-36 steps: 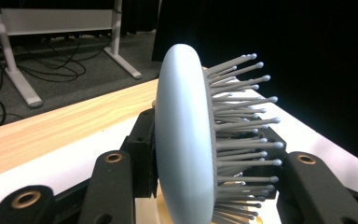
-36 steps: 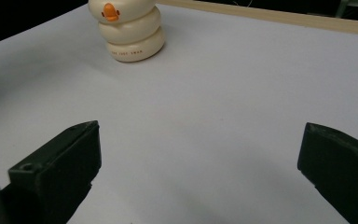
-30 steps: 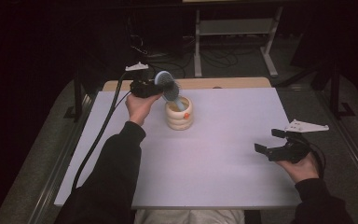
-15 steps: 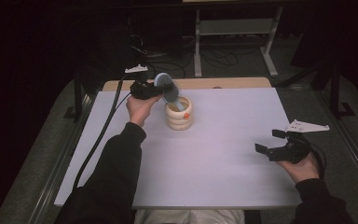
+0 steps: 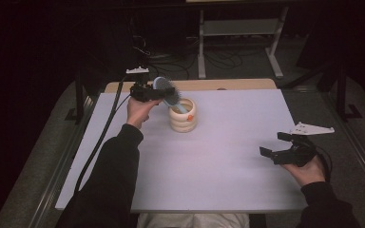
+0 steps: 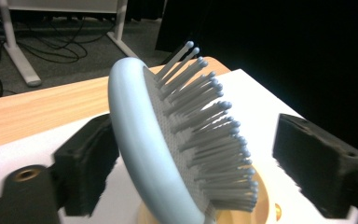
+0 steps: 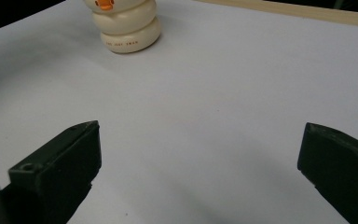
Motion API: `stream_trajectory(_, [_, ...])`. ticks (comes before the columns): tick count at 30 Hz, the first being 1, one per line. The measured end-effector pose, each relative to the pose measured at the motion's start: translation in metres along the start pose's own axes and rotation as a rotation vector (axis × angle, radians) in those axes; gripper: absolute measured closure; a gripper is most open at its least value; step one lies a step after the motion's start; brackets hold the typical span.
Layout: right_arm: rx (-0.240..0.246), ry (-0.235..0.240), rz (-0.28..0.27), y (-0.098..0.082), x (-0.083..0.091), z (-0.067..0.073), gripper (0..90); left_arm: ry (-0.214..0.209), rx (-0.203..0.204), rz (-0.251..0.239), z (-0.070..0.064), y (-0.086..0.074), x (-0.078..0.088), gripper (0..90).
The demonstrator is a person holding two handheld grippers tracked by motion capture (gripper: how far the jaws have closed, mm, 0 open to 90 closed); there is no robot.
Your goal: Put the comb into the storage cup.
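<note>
A pale blue hairbrush (image 5: 164, 90) stands tilted with its handle down in a cream ringed cup (image 5: 182, 116) at the back of the table. My left gripper (image 5: 160, 93) is level at the brush head, and its jaws have just been opening. In the left gripper view the brush (image 6: 168, 154) sits between the spread jaws of the left gripper (image 6: 205, 168), bristles facing the right jaw with a clear gap, and the cup's rim (image 6: 261, 205) shows below. My right gripper (image 5: 275, 144) hovers open and empty over the table's right side. The right gripper (image 7: 198, 172) faces the cup (image 7: 126, 23), far off.
A white mat (image 5: 218, 166) covers the table, with a wooden strip (image 5: 228, 84) along the far edge. A cable (image 5: 100, 137) trails from the left gripper down the table's left side. Metal stand legs (image 5: 237, 33) and loose cables lie on the floor beyond.
The left jaws have spread off the brush head, which stays leaning in the cup. The left hand shifted only slightly. The right hand has not moved.
</note>
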State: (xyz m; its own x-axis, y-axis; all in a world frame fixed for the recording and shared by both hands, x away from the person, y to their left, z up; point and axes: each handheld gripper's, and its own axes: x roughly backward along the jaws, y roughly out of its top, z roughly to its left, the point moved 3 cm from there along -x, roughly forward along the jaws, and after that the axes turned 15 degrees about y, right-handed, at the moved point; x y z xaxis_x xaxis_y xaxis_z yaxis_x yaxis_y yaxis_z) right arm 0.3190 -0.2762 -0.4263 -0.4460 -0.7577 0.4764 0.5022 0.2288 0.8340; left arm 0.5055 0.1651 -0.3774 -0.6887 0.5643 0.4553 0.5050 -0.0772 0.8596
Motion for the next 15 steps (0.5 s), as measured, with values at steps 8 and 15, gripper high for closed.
stream_trajectory(8, [0.009,-0.006,0.018,-0.001,-0.002,0.000,0.0,0.011,-0.057,-0.021,0.001,0.003,0.010,0.0])
stream_trajectory(15, [0.011,-0.009,0.017,-0.001,-0.002,0.001,0.0,-0.013,-0.051,-0.037,0.009,0.007,0.026,0.0])
